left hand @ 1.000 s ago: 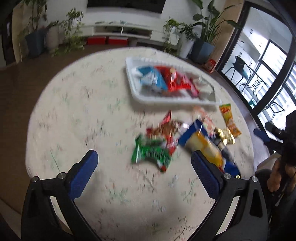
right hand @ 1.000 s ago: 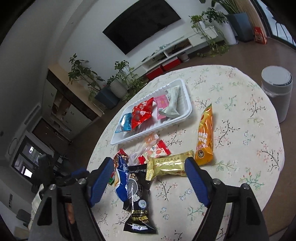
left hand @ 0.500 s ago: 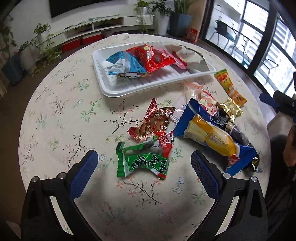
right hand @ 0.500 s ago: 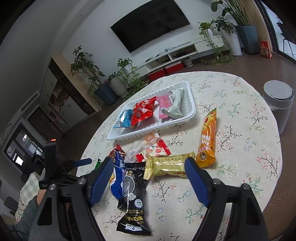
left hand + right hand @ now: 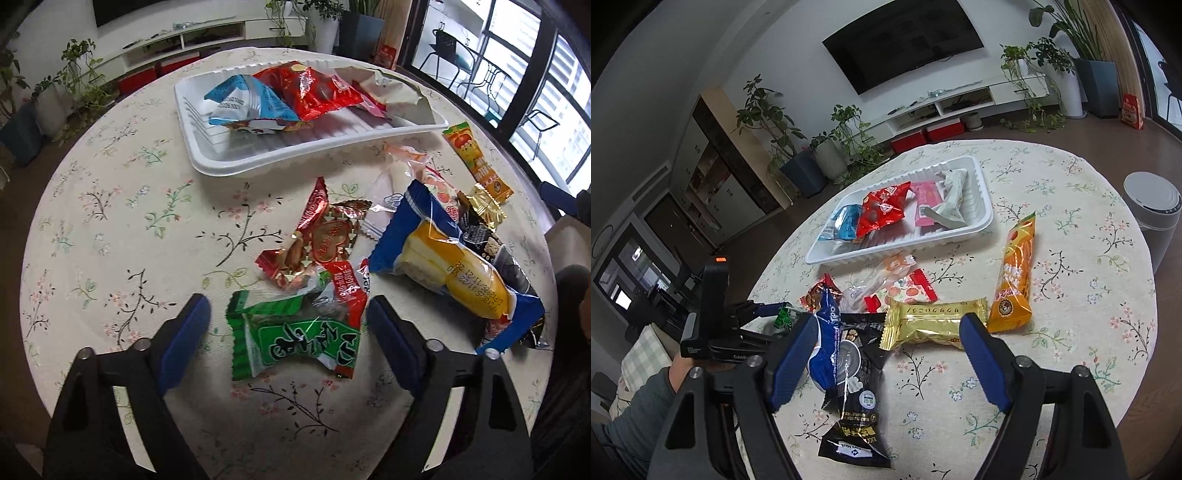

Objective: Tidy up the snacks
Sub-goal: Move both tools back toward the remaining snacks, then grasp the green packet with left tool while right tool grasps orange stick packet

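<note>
Left gripper (image 5: 288,314): jaws apart and just been closing, one blue pad on either side of a green snack packet (image 5: 295,338) that lies flat on the floral tablecloth (image 5: 110,221). The pads stand just clear of the packet's ends; nothing is gripped.

Right gripper (image 5: 886,332): jaws wide and holding nothing, hovering above a gold packet (image 5: 934,323) and a black packet (image 5: 855,398). The black packet is overlapped at its left by a blue-and-yellow packet (image 5: 450,266).

Loose items beyond the green packet: a red-and-gold heart packet (image 5: 321,243) touching its upper edge, a clear pink-printed wrapper (image 5: 890,277) partly under the pile, and an orange stick packet (image 5: 1014,280) lying apart on the right, its lower end next to the gold one.

Container: a white ribbed tray (image 5: 295,151) sits past the loose pile, towards the table's far side. It holds a light blue packet (image 5: 247,103) at one end, a red packet (image 5: 314,90) overlapping it, a pink packet (image 5: 925,203) and a pale cream wrapper (image 5: 951,199) at the other end.

Surroundings: a white bin (image 5: 1152,206) stands on the floor beside the table; potted plants and a wall television lie behind.
</note>
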